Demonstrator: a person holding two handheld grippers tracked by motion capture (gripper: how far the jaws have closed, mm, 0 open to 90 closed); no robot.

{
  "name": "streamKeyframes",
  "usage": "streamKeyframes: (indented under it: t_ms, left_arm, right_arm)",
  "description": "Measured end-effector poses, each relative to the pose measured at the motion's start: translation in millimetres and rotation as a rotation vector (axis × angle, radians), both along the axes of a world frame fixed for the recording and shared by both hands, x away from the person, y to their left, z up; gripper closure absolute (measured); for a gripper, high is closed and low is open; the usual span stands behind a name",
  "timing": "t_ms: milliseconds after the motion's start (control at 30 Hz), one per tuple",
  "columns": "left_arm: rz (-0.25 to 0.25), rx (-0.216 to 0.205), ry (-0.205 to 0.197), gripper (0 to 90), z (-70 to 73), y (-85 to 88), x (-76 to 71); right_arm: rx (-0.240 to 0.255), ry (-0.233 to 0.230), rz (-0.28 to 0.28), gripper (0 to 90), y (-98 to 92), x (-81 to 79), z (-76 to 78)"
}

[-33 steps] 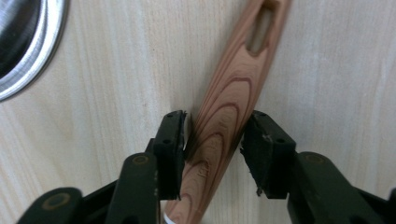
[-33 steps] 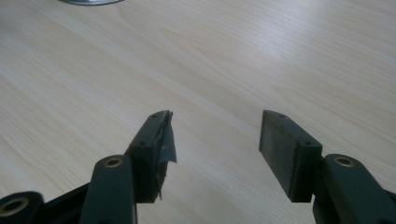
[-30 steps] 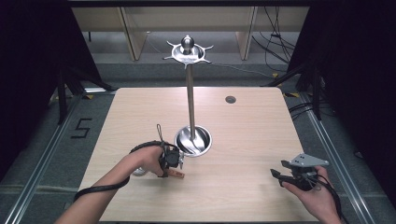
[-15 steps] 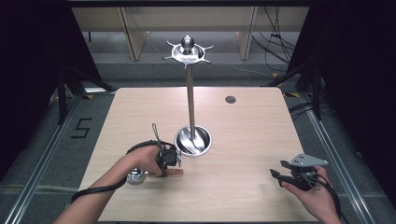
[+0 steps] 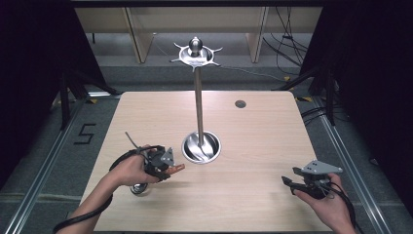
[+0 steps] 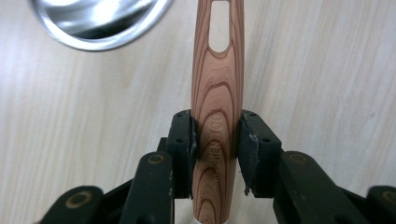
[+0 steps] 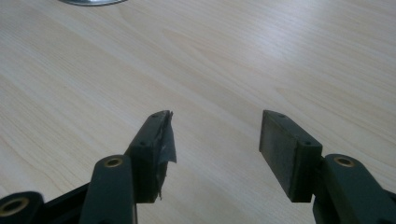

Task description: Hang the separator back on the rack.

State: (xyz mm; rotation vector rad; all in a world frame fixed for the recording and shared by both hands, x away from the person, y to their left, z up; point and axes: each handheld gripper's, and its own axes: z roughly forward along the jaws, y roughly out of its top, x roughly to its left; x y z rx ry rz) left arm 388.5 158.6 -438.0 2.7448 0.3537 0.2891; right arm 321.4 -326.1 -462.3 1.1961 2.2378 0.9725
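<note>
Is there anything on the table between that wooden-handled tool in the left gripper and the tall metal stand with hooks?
Nothing visible blocks it. The left gripper is clamped on the wooden handle, and bare table lies between it and the metal stand, whose round base sits close by. The right gripper waits open, well off to the side.

In the left gripper view the wooden handle [image 6: 217, 93] runs off the top and bottom edges, so both ends are cut off. In the high view the person's left hand [image 5: 129, 170] partly covers a metal piece [image 5: 140, 188], which is too small to identify.
</note>
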Motion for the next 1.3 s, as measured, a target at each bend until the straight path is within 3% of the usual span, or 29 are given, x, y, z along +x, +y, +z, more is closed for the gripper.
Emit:
streamKeyframes:
  t_ms: [33,100,167,200,300,400,567,733,767,800,900,967,1033,1067,1133,1167,1300]
  left_arm:
    - [0.036,-0.045,-0.022,67.3,1.0,7.6,-3.6]
    - [0.043,-0.047,-0.036,67.3,2.9,12.0,-5.1]
    - [0.065,-0.076,-0.063,67.4,6.6,20.8,-9.3]
    - [0.078,-0.093,-0.076,67.4,7.8,24.0,-11.3]
    - [0.105,-0.128,-0.100,67.4,11.2,31.1,-16.5]
    - [0.153,-0.183,-0.135,67.4,14.5,38.9,-21.9]
    - [0.221,-0.288,-0.178,67.4,17.9,52.0,-27.6]
    - [0.255,-0.319,-0.221,67.4,19.4,59.8,-29.3]
    - [0.288,-0.372,-0.247,67.5,19.8,60.9,-30.1]
    - [0.288,-0.372,-0.247,67.4,19.8,60.9,-30.1]
    - [0.330,-0.430,-0.279,67.4,22.9,64.5,-31.6]
    - [0.365,-0.467,-0.308,67.4,25.6,65.8,-33.0]
    - [0.396,-0.502,-0.316,67.4,27.0,65.2,-34.6]
    - [0.417,-0.536,-0.316,67.4,27.1,63.4,-35.8]
    - [0.416,-0.539,-0.328,67.4,29.6,63.3,-36.7]
    - [0.443,-0.570,-0.326,67.4,29.8,61.1,-38.6]
    - [0.465,-0.635,-0.307,67.4,31.5,55.7,-41.3]
  right_arm:
    - [-0.014,-0.012,0.014,44.5,-1.2,1.1,0.3]
    - [-0.011,-0.011,0.011,44.5,-0.8,1.0,0.4]
    - [-0.005,0.003,0.009,44.5,0.0,0.6,0.4]
    - [-0.022,-0.023,0.018,44.5,-1.0,1.5,-0.2]
    - [-0.003,-0.001,-0.004,44.5,1.4,-0.1,-0.3]
    - [-0.001,0.008,-0.008,44.5,2.1,-0.7,-0.1]
    - [-0.030,-0.021,0.024,44.5,-1.5,1.8,-0.4]
    - [-0.012,0.000,0.003,44.5,0.7,0.0,0.2]
    - [-0.020,-0.007,0.011,44.5,-0.1,0.7,0.4]
    - [-0.020,-0.007,0.011,44.5,-0.1,0.7,0.4]
    - [-0.021,-0.015,0.020,44.5,-0.8,1.7,-0.2]
    - [-0.003,0.017,-0.001,44.5,1.3,-0.9,-0.4]
    - [-0.001,0.021,-0.001,44.5,1.3,-0.6,0.3]
    - [-0.011,-0.007,0.013,44.5,0.6,0.8,0.0]
    - [-0.007,-0.006,0.011,44.5,0.9,0.7,0.1]
    - [-0.007,-0.006,0.011,44.5,0.9,0.7,0.1]
    - [-0.010,-0.007,0.013,44.6,0.6,0.8,0.0]
